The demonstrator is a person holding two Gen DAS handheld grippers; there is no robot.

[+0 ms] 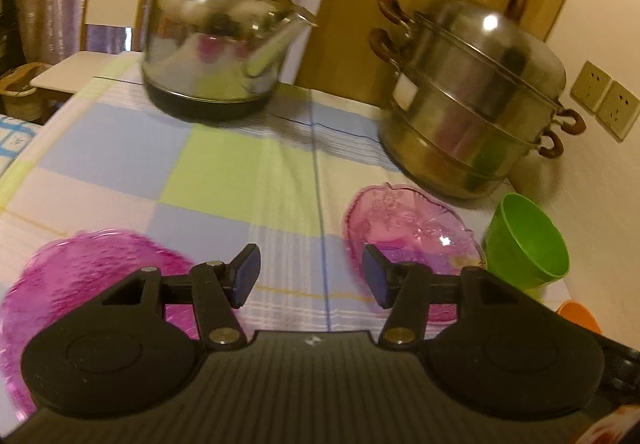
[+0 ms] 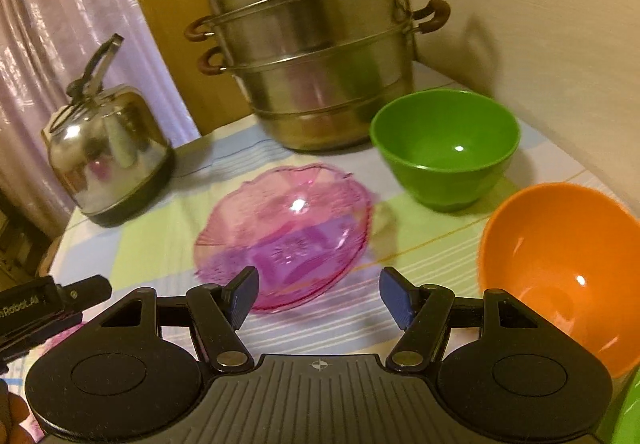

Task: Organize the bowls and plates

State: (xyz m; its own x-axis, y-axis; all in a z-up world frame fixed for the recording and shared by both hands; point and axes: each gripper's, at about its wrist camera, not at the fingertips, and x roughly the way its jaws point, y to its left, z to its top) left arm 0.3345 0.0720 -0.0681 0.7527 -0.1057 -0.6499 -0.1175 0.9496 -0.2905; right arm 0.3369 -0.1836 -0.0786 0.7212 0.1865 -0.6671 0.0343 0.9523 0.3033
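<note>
Both my grippers, left (image 1: pixel 311 276) and right (image 2: pixel 319 294), gape wide, holding nothing. Pink glass plate (image 2: pixel 288 228) just ahead on checked cloth (image 2: pixel 420 256); green bowl (image 2: pixel 444 148), orange bowl (image 2: pixel 560 268) right of it.

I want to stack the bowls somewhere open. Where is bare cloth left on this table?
The widest bare cloth lies between the kettle, the steamer pot and the two pink plates. The wall side is crowded: green bowl and orange bowl sit close together beside the steamer.
</note>
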